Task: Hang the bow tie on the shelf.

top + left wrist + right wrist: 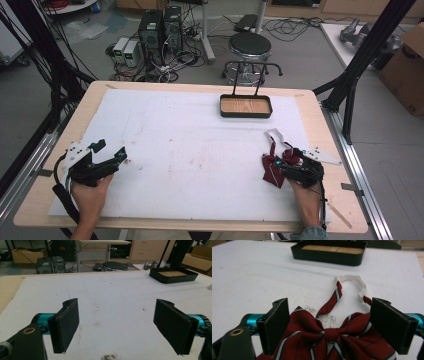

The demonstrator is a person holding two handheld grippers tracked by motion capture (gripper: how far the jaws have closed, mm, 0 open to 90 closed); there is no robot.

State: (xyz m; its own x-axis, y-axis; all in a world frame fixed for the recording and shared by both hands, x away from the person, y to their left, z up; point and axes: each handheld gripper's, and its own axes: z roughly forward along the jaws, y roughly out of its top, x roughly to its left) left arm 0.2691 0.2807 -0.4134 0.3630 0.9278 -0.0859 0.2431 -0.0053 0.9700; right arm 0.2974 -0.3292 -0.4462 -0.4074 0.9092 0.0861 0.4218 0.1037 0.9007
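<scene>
1. We saw the dark red striped cloth bow tie with its white strap lying flat on the white table cover, near our right side.
2. Our right gripper stood wide around the bow, not squeezing it.
3. Our left gripper was wide and held nothing.
4. We thought the bow was soft, light and floppy, so its middle knot looked best to pinch.
</scene>
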